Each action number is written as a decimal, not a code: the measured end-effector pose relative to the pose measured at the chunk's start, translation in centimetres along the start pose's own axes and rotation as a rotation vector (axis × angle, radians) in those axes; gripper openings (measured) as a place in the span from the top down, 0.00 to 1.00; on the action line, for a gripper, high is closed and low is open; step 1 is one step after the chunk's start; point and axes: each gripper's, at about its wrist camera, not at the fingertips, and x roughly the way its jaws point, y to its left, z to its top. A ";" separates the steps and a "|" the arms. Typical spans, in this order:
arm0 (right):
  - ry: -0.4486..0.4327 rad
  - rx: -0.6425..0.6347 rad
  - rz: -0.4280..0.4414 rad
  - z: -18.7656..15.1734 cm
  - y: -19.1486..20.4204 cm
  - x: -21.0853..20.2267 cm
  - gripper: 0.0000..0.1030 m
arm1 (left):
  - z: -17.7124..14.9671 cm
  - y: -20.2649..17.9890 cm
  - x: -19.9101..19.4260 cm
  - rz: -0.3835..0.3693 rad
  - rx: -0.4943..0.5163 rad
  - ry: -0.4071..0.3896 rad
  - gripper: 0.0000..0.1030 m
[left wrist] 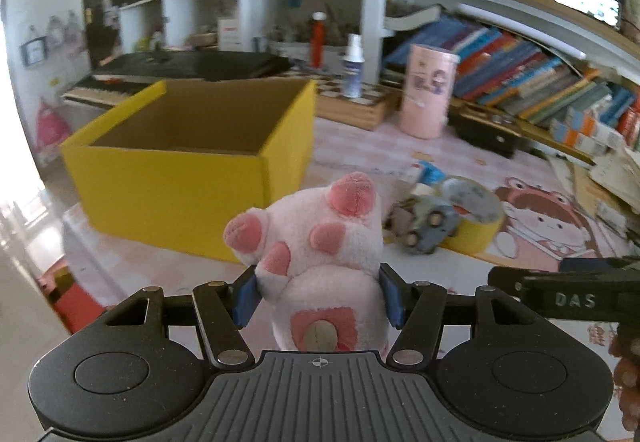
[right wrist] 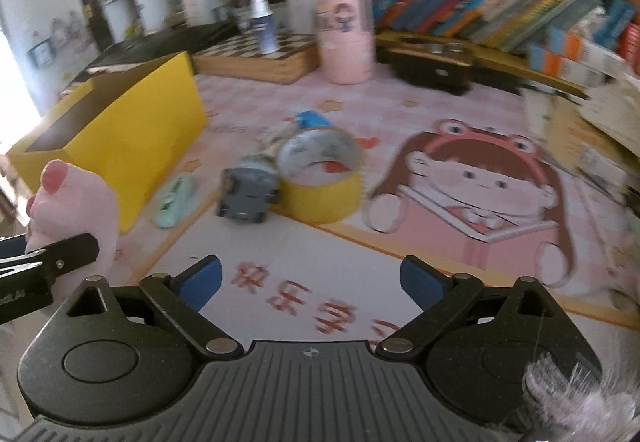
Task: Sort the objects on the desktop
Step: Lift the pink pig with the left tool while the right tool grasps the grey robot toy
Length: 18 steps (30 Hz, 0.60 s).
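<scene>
Left hand-held gripper [left wrist: 318,298], seen along its fingers, with both blue pads [left wrist: 245,300] pressed against the sides of a pink plush toy [left wrist: 320,242]; the toy is held clear of the tabletop [left wrist: 168,266], its darker pink paw pads facing the camera. Behind and to the left of the toy stands an open yellow cardboard box [left wrist: 176,177] with a plain brown interior, resting on the pink patterned mat [left wrist: 360,145] that covers the tabletop. To the right of the toy, on the mat, a grey toy car [left wrist: 430,228] lies just beside a roll of yellow tape [left wrist: 476,230], apparently touching it. Right hand-held gripper [right wrist: 310,280], jaws set wide apart with nothing between the blue pads [right wrist: 202,282]; it hovers over the mat's printed cartoon girl [right wrist: 476,185]. In the right wrist view the held plush toy appears at the left edge, in front of the box's near corner; a pale green oblong object [right wrist: 174,201], too blurred to identify, lies on the mat between the box and the toy car. Farther back stand a pink cylindrical container [right wrist: 344,29], a white spray bottle [right wrist: 262,21] on a chequered board [right wrist: 256,53], and shelves of books [right wrist: 480,5].
</scene>
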 end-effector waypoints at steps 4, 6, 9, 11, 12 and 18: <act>-0.025 -0.042 -0.010 0.8 1.0 1.2 0.15 | 0.0 0.9 -0.6 0.027 -0.015 -0.015 0.42; -0.043 -0.055 -0.010 1.4 1.1 1.7 0.15 | -0.1 1.0 -0.9 0.037 -0.011 -0.021 0.42; -0.051 -0.073 0.043 2.1 1.4 2.5 0.17 | 0.0 1.2 -1.1 0.046 -0.008 -0.028 0.42; -0.030 -0.076 0.088 2.4 1.9 3.3 0.28 | -0.1 1.3 -1.4 0.050 -0.005 -0.036 0.42; -0.013 -0.079 0.109 2.5 2.2 3.9 0.31 | -0.2 1.3 -1.6 0.054 -0.003 -0.040 0.42; 0.036 -0.039 0.116 3.1 2.7 7.9 0.37 | -0.8 1.8 -2.6 0.095 0.003 -0.045 0.42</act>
